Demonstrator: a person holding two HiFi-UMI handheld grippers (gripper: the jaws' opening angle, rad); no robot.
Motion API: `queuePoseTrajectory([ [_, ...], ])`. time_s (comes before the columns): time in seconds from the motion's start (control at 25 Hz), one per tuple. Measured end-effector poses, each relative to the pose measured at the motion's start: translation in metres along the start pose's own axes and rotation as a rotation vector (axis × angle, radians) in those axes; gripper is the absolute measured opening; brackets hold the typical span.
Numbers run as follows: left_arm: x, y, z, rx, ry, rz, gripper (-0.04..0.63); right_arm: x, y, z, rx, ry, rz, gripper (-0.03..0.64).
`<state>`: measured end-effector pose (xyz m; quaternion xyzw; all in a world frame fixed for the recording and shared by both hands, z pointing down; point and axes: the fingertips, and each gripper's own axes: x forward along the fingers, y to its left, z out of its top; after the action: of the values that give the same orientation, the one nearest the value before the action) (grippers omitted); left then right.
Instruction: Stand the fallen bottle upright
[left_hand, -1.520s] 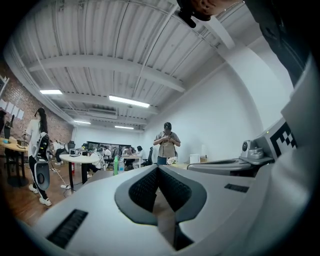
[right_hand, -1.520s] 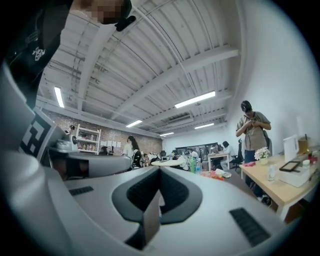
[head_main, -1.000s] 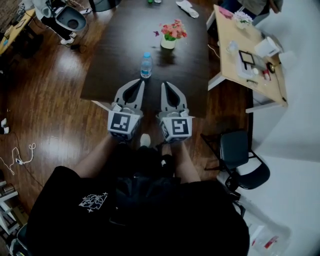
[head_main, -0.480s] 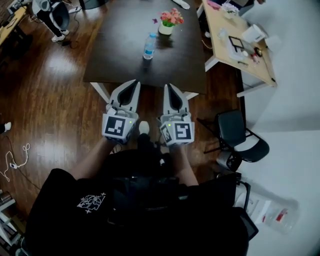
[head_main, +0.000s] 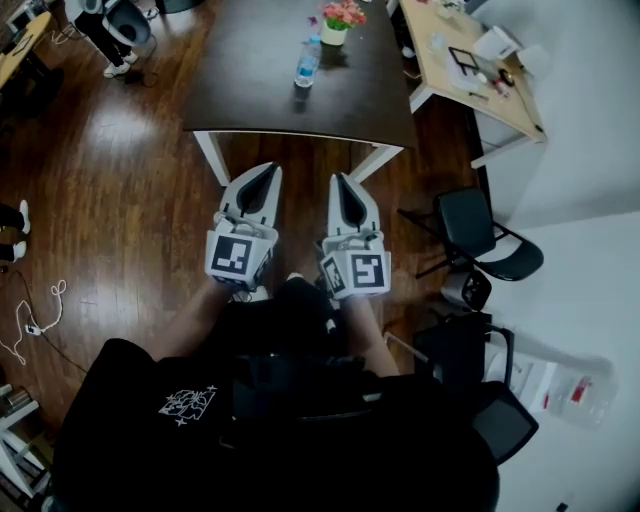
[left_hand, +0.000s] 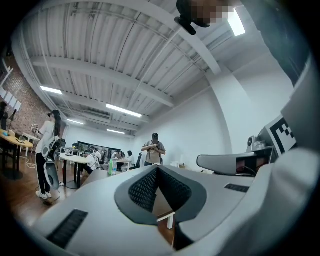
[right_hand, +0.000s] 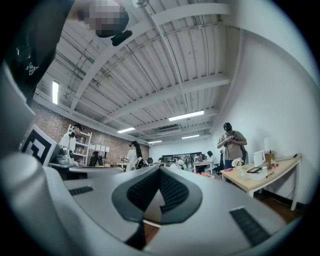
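The person, in a black top, holds both grippers side by side and level above the wooden floor, short of the near edge of the dark table. The left gripper is clenched: in the left gripper view its two dark ribbed pads meet at the tips with nothing between them. The right gripper is clenched as well, and the right gripper view shows its pads pressed together, also empty. Both point toward the table's near edge, between its two white legs, and neither touches the table.

On the floor to the person's left lies a thin white cable. To the right stand black chairs, near the table's near right corner.

The bottle, clear with a blue cap, stands upright on the table, well apart from the near edge and from both grippers, and roughly midway between the left and right edges. Just beyond it, a little to its right, sits a white pot of pink flowers, close to the bottle but not touching it.

Past the table's right edge stands a light wooden table with small items on it. Farther back in the room, the gripper views show several people.
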<state>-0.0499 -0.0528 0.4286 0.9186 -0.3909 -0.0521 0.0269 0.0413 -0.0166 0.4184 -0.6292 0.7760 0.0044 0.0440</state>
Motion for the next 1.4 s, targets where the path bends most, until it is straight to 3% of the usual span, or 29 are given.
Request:
queuePoseTrajectory([
  [0.32,0.009,-0.033,0.024,0.028,-0.035,-0.002,-0.006,-0.020,-0.016,0.017,0.039,-0.033,0.001,0.011],
  [0.72,0.016,-0.063,0.024,0.059,-0.028,0.000,-0.006,-0.034,-0.033,0.020,0.031,-0.044,0.018,0.009],
  [1.4,0.014,-0.072,0.034,0.070,-0.042,0.007,-0.006,-0.035,-0.027,0.033,-0.007,-0.063,0.048,0.010],
])
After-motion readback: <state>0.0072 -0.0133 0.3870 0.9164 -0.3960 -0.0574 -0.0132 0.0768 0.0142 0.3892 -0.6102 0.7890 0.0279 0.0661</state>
